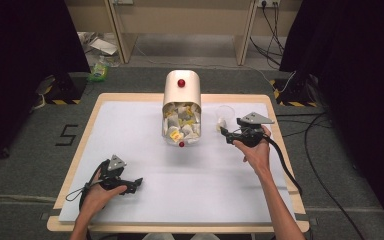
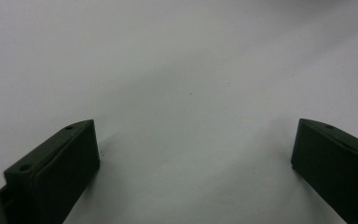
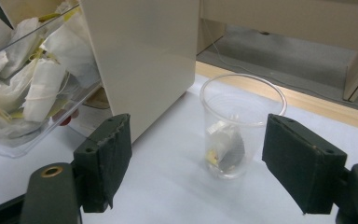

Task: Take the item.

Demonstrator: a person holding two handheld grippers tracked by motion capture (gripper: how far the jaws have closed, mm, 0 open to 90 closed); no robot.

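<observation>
Black right gripper (image 3: 196,163) jaws spread wide, empty, just before clear plastic cup (image 3: 240,121).

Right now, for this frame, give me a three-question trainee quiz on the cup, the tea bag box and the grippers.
1. True or false: the right gripper has its pads pressed on the clear plastic cup.
2. What lies in the bottom of the cup? A) a tea bag B) a spoon C) nothing
3. In the high view, on which side of the tea bag box does the cup stand?

Key:
1. False. Its jaws stand open, short of the cup.
2. A, a tea bag.
3. To its right, on the white table top. The left gripper is open over bare table.
</observation>
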